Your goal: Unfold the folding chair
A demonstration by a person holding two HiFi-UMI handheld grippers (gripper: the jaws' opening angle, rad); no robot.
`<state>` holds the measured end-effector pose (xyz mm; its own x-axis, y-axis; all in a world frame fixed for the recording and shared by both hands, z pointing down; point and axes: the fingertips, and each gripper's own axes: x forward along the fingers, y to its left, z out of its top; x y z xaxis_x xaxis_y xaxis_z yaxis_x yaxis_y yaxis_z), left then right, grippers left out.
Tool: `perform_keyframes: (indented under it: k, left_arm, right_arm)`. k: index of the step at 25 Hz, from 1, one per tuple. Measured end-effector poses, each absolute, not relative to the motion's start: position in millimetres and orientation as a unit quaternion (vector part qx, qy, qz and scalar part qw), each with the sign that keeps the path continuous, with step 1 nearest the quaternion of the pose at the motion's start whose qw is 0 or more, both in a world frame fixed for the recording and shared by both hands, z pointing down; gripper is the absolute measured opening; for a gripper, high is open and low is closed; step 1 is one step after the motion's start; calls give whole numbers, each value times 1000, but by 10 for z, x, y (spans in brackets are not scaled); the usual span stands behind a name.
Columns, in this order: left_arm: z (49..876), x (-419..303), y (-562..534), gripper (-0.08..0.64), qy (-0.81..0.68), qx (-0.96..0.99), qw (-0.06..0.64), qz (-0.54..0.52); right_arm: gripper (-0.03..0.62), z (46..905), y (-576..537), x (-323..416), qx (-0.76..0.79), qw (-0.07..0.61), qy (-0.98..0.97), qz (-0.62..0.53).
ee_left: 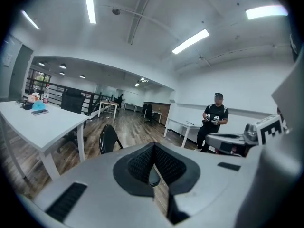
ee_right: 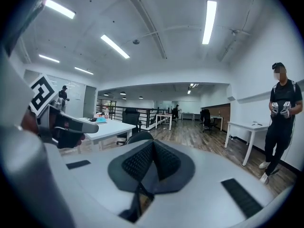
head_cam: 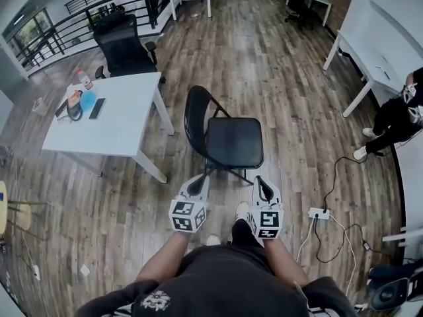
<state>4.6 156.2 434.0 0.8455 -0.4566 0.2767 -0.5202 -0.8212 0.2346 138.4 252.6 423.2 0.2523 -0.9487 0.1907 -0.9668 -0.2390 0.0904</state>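
A black folding chair [head_cam: 232,140] stands unfolded on the wood floor just ahead of me, seat flat and its rounded backrest [head_cam: 195,114] on the left side. My left gripper [head_cam: 200,180] and right gripper [head_cam: 262,182] hover side by side near the seat's front edge, apart from it. Both are shut and hold nothing. In the left gripper view, the backrest [ee_left: 108,139] rises left of the shut left gripper [ee_left: 154,167]. Over the shut right gripper [ee_right: 153,165], the right gripper view shows only the top of the backrest [ee_right: 139,137].
A white table [head_cam: 119,127] with small items stands left of the chair, a black office chair [head_cam: 122,45] behind it. A power strip with cables [head_cam: 319,213] lies on the floor to the right. A person [head_cam: 396,117] stands at the right by another white table [head_cam: 370,51].
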Motion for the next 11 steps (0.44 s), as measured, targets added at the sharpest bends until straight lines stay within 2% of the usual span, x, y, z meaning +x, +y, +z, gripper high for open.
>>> perform_keyframes:
  k: [8, 11]
  left_arm:
    - [4284, 66, 1707, 6, -251, 952, 139, 104]
    - [4244, 106, 1693, 6, -249, 954, 133, 100]
  right_arm:
    - [14, 4201, 2699, 1356, 792, 91, -602, 43]
    - [14, 4165, 2667, 1413, 794, 68, -602, 53]
